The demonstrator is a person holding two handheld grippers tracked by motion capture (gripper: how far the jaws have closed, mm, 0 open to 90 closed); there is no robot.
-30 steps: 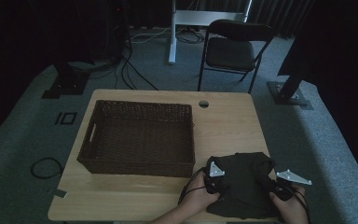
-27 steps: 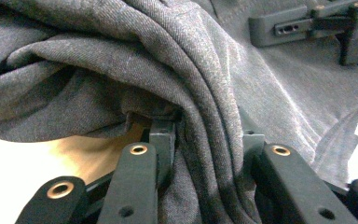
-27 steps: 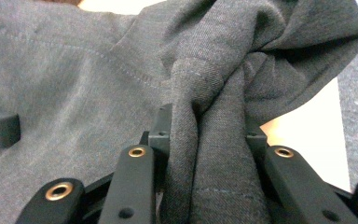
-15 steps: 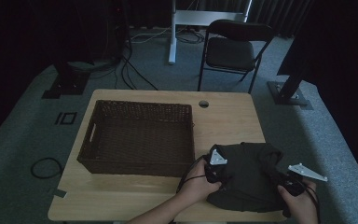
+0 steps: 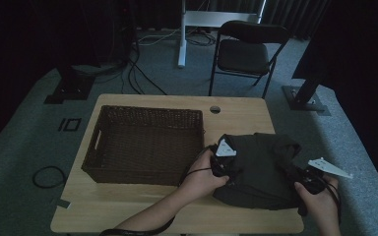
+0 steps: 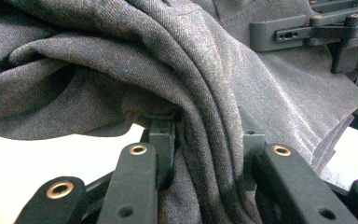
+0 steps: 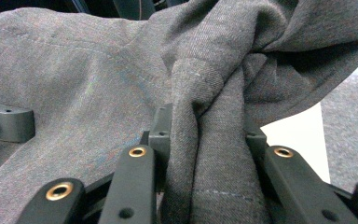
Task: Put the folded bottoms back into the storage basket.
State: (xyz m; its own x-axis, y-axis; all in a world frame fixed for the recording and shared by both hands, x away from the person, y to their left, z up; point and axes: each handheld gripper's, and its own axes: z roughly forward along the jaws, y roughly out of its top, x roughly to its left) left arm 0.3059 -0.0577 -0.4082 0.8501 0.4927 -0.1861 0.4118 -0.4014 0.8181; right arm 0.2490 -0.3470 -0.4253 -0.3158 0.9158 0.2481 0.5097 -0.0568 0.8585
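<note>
Dark grey cloth garment (image 5: pixel 261 169) sat bunched on the near-right of the wooden table (image 5: pixel 128 206), just right of the wicker basket (image 5: pixel 142 142). Over the last second it had shifted slightly far and right, and the bundle looked taller and more gathered. Left gripper (image 5: pixel 220 164) was clamped on a thick fold at the garment's left edge (image 6: pixel 205 140); right gripper (image 5: pixel 307 183) was pinched on a twisted fold at its right (image 7: pixel 205 135). Both hands had moved apart with the cloth. Judgement: a two-handed lift was starting, probably toward the basket, which held nothing visible.
</note>
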